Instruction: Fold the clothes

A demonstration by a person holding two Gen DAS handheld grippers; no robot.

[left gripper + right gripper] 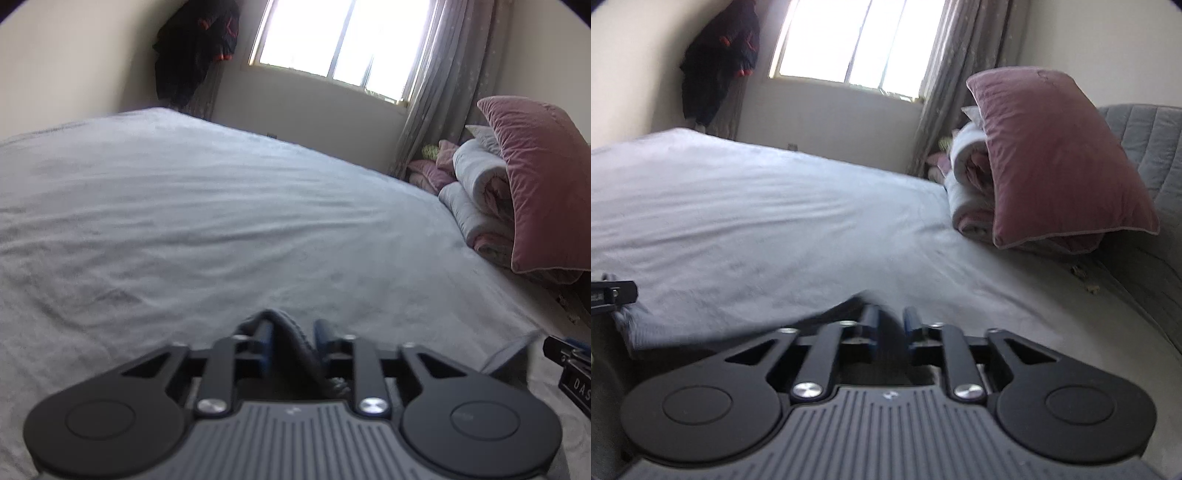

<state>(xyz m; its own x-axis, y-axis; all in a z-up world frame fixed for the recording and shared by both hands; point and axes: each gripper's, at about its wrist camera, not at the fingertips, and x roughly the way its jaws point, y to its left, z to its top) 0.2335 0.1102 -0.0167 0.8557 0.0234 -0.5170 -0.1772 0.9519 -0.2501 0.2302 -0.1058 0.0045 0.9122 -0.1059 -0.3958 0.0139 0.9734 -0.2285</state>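
Low over the bed (184, 206), both claws sit just above the pale grey sheet; left gripper (291, 332) has its blue pads (321, 332) parted a little, with a dark grey fold of garment (291, 343) standing up between them; fabric looks loose in the gap, not pinched, though blur makes pad contact hard to call; right gripper (889, 321) also stands partly spread, and the grey garment (701, 317) edge runs from its jaws leftward toward the near left, where the other claw's tip shows at the frame edge; whether cloth touches the right pads I cannot tell; so the garment hangs or lies along the near edge of the bed between the two claws, most of it out of sight below the cameras; far right sits a pink pillow (1052, 155) leaning on rolled bedding (967, 173), with a window (343, 40), curtain (443, 85) and a dark jacket (195, 48) hanging in the far left corner; risks, as a guess: with both claws slack the cloth may slide off the near edge; one corner may drop before the other, skewing the fold; the thick seam in the left claw could snag a pad and drag the layer out of line.
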